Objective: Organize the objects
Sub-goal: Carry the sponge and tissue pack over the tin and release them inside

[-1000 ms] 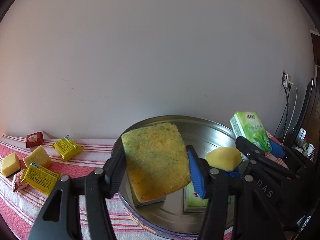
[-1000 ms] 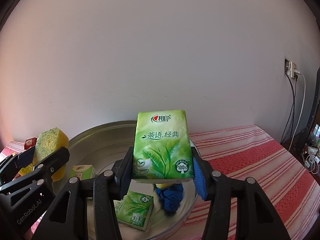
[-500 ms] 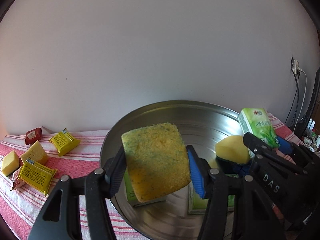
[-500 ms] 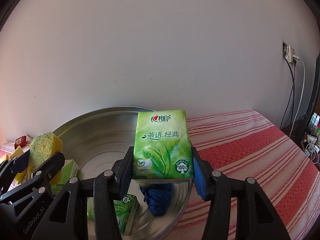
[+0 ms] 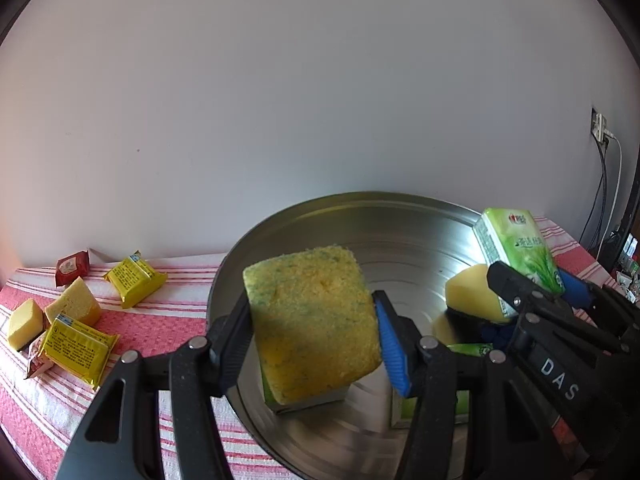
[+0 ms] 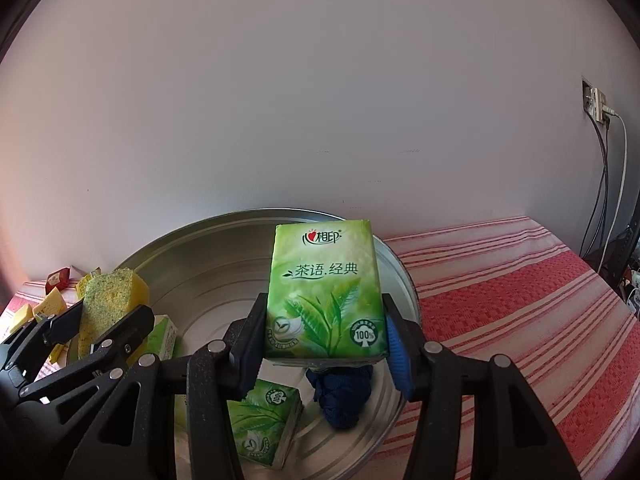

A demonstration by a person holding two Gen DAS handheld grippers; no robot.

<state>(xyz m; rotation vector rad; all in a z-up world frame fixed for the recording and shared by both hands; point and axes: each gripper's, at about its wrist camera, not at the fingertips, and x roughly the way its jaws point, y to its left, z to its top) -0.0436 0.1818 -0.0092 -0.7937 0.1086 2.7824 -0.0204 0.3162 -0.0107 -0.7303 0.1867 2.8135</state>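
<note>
Far left on your bench, on the red-and-white striped woven cloth (image 5: 168,320): a red sachet (image 5: 72,266), two glossy yellow foil packets (image 5: 134,278) and (image 5: 78,346), two porous yellow sponge wedges (image 5: 74,306) and (image 5: 25,322), all close together and well apart from the pan.

Your left tool (image 5: 312,328) is clenched on a rough square yellow sponge (image 5: 314,322) with green flecks, held tilted over the round shiny metal pan (image 5: 360,216), just inside its left rim.

On the pan floor: two green tissue packs (image 6: 264,420) and (image 6: 162,336), a knotted navy cloth bundle (image 6: 344,394), and a smooth yellow sponge (image 5: 470,298) with a dark underside.

Your right tool (image 6: 326,336) is gripping a glossy green tissue pack (image 6: 324,290), upright, above the pan's right side near the rim.

Right of the pan, the striped cloth runs bare to the bench edge. Cables (image 6: 604,184) hang down the wall at far right.
</note>
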